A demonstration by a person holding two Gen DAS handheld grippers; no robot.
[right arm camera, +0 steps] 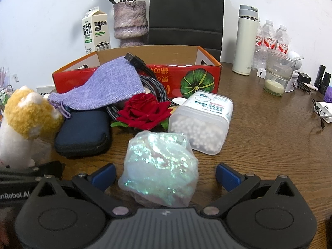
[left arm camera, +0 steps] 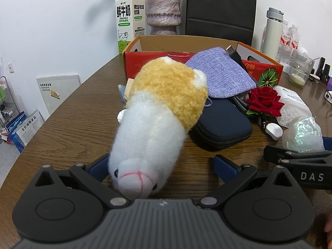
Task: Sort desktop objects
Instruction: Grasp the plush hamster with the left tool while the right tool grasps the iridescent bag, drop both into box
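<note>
Pre-grasp step. Left gripper (left arm camera: pixel 161 164) spread around plush toy (left arm camera: pixel 157 116); right gripper (right arm camera: pixel 166 174) spread around iridescent bundle (right arm camera: pixel 160 166), contact unclear. Next: clamp, lift toward red box (right arm camera: pixel 166 78) at frame centre.

I am seeing my left gripper (left arm camera: pixel 161 167) standing wide open around the plush toy (left arm camera: pixel 157 122), which is lying face toward me on the bench (left arm camera: pixel 72 116). At two o'clock a navy case (left arm camera: pixel 224 124) is sitting under a purple pouch (left arm camera: pixel 224 74), with the red box (left arm camera: pixel 207 47) standing behind at twelve.

Milk carton (left arm camera: pixel 129 20): "FRESH MILK". Right tool (left arm camera: pixel 307 166): "DAS". Left tool (right arm camera: pixel 22 183): "nRobot.AI".
</note>
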